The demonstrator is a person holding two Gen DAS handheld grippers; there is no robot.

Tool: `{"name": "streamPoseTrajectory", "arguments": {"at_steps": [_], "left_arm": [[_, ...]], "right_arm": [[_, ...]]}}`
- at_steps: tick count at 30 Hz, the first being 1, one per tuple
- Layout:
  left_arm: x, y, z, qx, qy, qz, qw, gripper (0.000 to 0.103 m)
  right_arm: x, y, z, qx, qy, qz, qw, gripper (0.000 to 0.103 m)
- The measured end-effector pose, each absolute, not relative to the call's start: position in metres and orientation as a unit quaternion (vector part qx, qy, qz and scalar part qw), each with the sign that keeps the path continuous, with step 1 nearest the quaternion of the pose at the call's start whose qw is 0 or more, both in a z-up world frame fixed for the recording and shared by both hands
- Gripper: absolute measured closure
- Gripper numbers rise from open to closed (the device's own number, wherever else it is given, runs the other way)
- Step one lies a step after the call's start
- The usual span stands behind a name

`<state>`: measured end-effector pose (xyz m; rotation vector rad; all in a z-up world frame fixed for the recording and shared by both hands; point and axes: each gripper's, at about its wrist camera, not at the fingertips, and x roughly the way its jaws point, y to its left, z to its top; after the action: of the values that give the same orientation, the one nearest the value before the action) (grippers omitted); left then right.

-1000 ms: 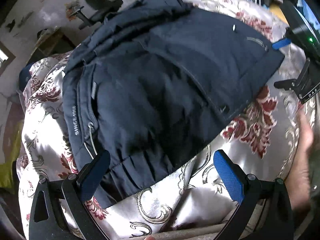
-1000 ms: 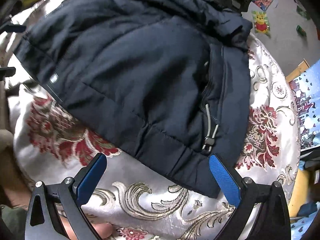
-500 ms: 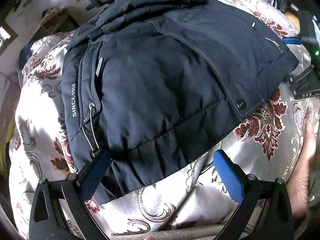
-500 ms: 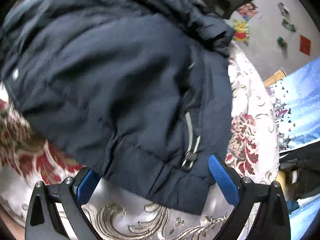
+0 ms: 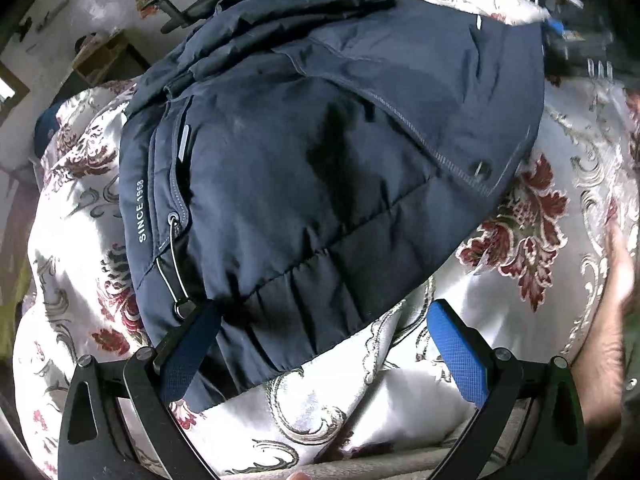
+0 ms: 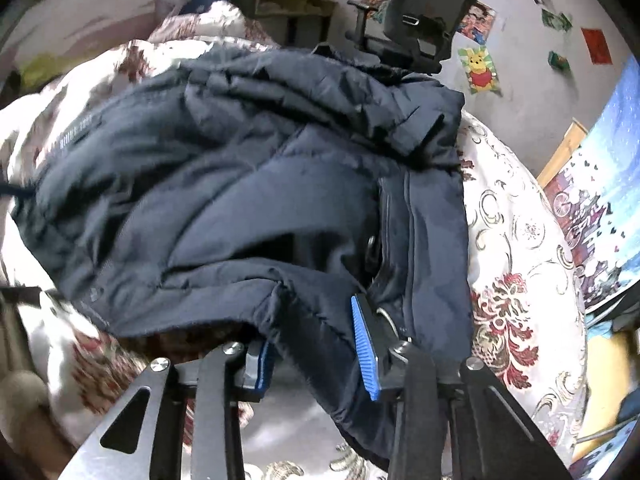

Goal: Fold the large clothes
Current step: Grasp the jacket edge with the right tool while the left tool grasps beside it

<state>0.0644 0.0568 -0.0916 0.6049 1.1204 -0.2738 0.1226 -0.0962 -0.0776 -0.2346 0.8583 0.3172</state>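
Observation:
A navy padded jacket (image 5: pixel 320 168) lies folded on a bed under a floral satin bedspread (image 5: pixel 532 216). My left gripper (image 5: pixel 324 348) is open at the near hem: its left finger sits over the fabric beside the drawcord toggle (image 5: pixel 180 308), and the right finger hangs over the bedspread. In the right wrist view, the jaws of my right gripper (image 6: pixel 314 356) are closing with the jacket's (image 6: pixel 224 184) near hem bunched between the blue pads. That hem is raised off the bedspread (image 6: pixel 516 280), with shadow under it. The right gripper shows blurred at the top right of the left wrist view.
A black office chair (image 6: pixel 416 28) stands behind the bed against a wall with posters (image 6: pixel 478 68). A blue patterned cloth (image 6: pixel 600 200) hangs at the right. A person's forearm (image 5: pixel 608 340) rests near the bed's right edge. A small shelf (image 5: pixel 100 60) stands by the far wall.
My right gripper went from wide open to clamped around the jacket's hem, then rose and tilted, lifting the fabric. My left gripper stayed open at the near hem.

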Motion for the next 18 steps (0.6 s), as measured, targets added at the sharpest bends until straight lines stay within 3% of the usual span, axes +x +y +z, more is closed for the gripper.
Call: {"name": "streamPoseTrajectory", "arguments": {"at_steps": [8,13,18], "left_arm": [[0.063,0.051,-0.103,0.33,0.505,-0.093,0.792,0.003],[0.065,0.056,-0.1,0.345,0.482,-0.056,0.803,0.039],[0.07,0.066,-0.086,0.316,0.47,-0.048,0.823,0.067]], "right_arm": [[0.136,-0.101,-0.051,-0.074,0.402,0.157,0.899,0.075],[0.141,-0.101,-0.044,-0.065,0.397,0.158,0.902,0.075],[0.136,-0.106,-0.046,-0.069,0.395,0.155,0.903,0.075]]}}
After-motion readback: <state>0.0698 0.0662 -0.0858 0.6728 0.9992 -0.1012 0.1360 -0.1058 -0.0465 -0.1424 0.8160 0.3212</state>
